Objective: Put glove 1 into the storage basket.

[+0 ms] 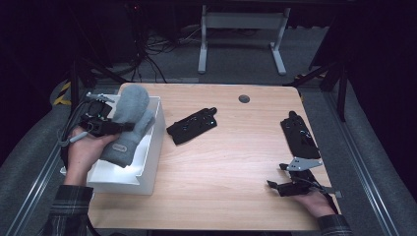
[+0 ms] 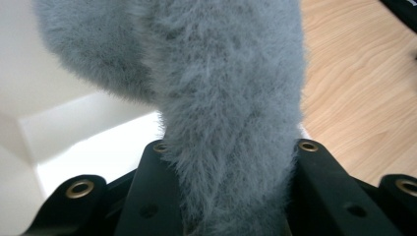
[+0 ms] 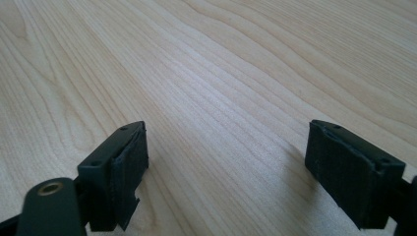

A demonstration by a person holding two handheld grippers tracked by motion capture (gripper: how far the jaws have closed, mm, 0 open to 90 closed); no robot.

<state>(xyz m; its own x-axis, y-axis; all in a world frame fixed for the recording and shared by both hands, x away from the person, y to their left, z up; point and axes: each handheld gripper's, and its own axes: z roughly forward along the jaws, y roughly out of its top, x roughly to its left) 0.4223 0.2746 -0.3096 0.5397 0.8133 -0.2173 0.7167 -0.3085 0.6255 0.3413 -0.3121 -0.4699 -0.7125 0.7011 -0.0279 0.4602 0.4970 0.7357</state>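
Your left gripper is clamped on the fuzzy grey fleece mitten, jaws pinching it mid-body. The mitten hangs over the white rectangular plastic bin, long axis running along the bin's length, cuff toward you, rounded tip toward the bin's far end. The bin floor lies directly below the mitten, so the drop looks straight down. Your right gripper, jaws spread wide and empty, rests on the light wooden table, well apart from the bin.
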